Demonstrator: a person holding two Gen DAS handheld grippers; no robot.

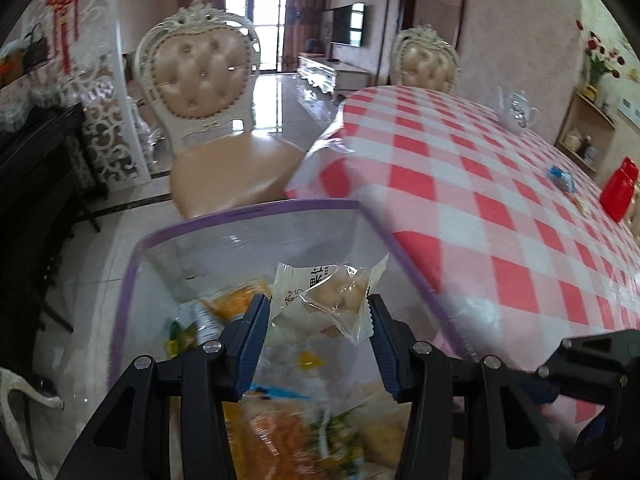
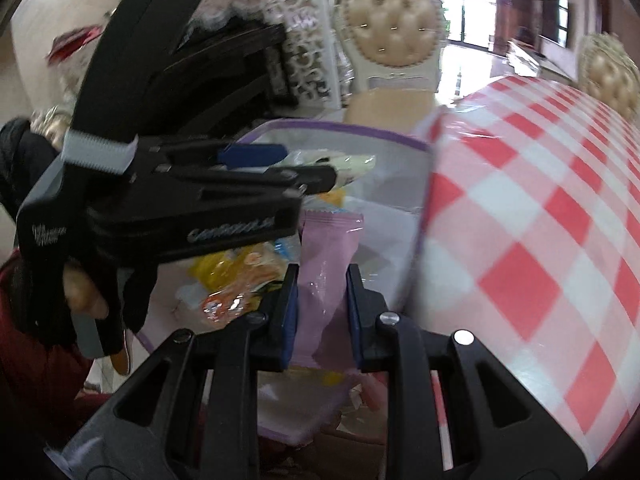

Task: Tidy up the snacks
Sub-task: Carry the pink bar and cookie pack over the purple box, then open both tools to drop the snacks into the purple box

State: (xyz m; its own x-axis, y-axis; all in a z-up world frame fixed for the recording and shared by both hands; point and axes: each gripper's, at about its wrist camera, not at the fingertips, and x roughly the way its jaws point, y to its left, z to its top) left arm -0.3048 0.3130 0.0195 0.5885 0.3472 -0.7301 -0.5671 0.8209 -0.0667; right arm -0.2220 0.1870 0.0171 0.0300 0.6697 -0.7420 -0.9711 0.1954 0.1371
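Observation:
My left gripper (image 1: 318,304) is shut on a clear-wrapped snack (image 1: 320,300), a white packet with pale round pieces inside. It hangs over a clear bin with a purple rim (image 1: 248,210). Several orange, yellow and green snack packets (image 1: 280,432) lie blurred in the bin. In the right wrist view my right gripper (image 2: 323,272) is shut on a pink packet (image 2: 328,252), also above the bin (image 2: 340,126). The left gripper (image 2: 308,164) shows there at upper left, gripped by a black-gloved hand (image 2: 92,300), with its white packet (image 2: 354,166) sticking out.
The bin sits beside a table with a red and white checked cloth (image 1: 500,184). On the cloth stand a white teapot (image 1: 518,110), a small blue packet (image 1: 562,176) and a red box (image 1: 618,190). Two cream padded chairs (image 1: 204,112) and a black cabinet (image 1: 36,168) stand beyond.

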